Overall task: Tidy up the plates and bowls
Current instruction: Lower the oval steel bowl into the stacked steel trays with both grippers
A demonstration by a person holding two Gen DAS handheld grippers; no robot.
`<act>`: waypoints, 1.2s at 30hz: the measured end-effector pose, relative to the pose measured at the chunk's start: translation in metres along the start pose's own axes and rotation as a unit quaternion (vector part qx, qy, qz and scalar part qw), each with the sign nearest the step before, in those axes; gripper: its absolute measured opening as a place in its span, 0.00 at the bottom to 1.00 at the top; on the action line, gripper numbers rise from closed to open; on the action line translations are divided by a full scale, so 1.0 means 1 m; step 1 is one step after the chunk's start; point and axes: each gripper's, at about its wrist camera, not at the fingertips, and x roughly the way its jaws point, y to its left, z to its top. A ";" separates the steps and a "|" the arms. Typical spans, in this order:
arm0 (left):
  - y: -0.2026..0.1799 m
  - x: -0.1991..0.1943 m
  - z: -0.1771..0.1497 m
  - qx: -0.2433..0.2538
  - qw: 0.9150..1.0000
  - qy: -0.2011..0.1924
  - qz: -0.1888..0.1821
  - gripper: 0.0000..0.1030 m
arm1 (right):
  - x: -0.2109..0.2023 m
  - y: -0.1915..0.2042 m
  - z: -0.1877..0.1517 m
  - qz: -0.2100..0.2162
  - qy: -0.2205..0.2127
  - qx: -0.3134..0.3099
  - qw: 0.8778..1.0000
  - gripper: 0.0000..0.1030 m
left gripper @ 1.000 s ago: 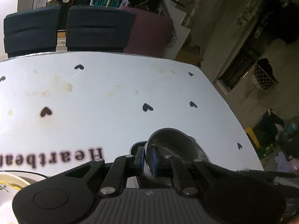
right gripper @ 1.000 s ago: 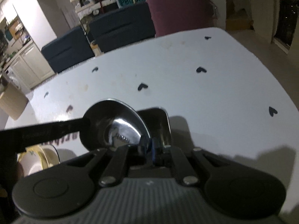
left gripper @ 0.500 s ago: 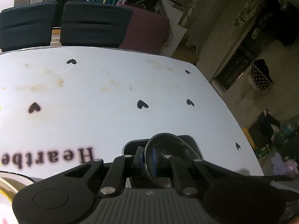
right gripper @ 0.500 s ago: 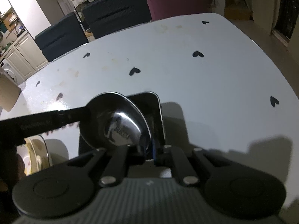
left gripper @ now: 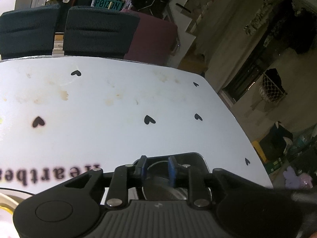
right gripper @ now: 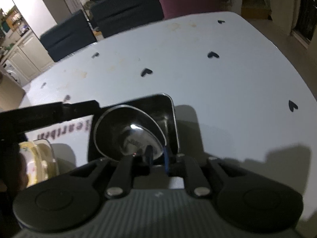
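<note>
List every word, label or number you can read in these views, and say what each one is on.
"P0IZON": teal plate-style sign on the shelf behind the chairs.
"Heartbe…": upside-down black lettering on the white tablecloth, cut off at the frame edge.
Stamp inside the steel bowl: too blurred to read.
Print on the other gripper's arm: unreadable.

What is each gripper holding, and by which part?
Nothing: left gripper and right gripper jaws are opening, with the rim of the steel bowl between them.
</note>
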 end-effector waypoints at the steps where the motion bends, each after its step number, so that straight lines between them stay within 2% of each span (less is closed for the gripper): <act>1: 0.000 -0.001 0.000 0.002 1.000 0.003 0.002 0.29 | -0.006 -0.003 0.000 0.003 -0.013 0.003 1.000 0.19; 2: 0.001 -0.003 0.000 0.005 1.000 0.006 0.003 0.33 | -0.011 -0.005 0.003 0.006 -0.028 0.007 1.000 0.30; 3: 0.002 -0.004 -0.001 0.010 1.000 0.011 0.008 0.35 | -0.013 -0.007 0.005 0.006 -0.041 0.012 0.999 0.46; 5: 0.003 -0.007 -0.003 0.022 0.999 0.023 0.019 0.36 | -0.013 -0.011 0.009 -0.007 -0.056 0.018 0.998 0.54; 13: 0.003 -0.009 -0.015 0.079 0.993 0.074 0.039 0.37 | 0.021 -0.030 0.022 -0.024 -0.033 0.045 0.998 0.53; 21: 0.000 0.004 -0.025 0.106 0.988 0.098 0.050 0.37 | 0.045 -0.024 0.026 -0.040 -0.023 0.032 0.998 0.53; 27: 0.002 0.017 -0.026 0.103 0.987 0.109 0.055 0.37 | 0.058 -0.015 0.026 -0.059 -0.008 0.016 0.998 0.53; 34: 0.007 0.022 -0.021 0.077 0.990 0.094 0.066 0.37 | 0.059 -0.019 0.026 -0.057 0.011 0.007 0.998 0.50; 36: 0.010 0.020 -0.018 0.061 0.993 0.085 0.058 0.35 | 0.058 -0.023 0.027 -0.047 0.014 0.009 0.999 0.42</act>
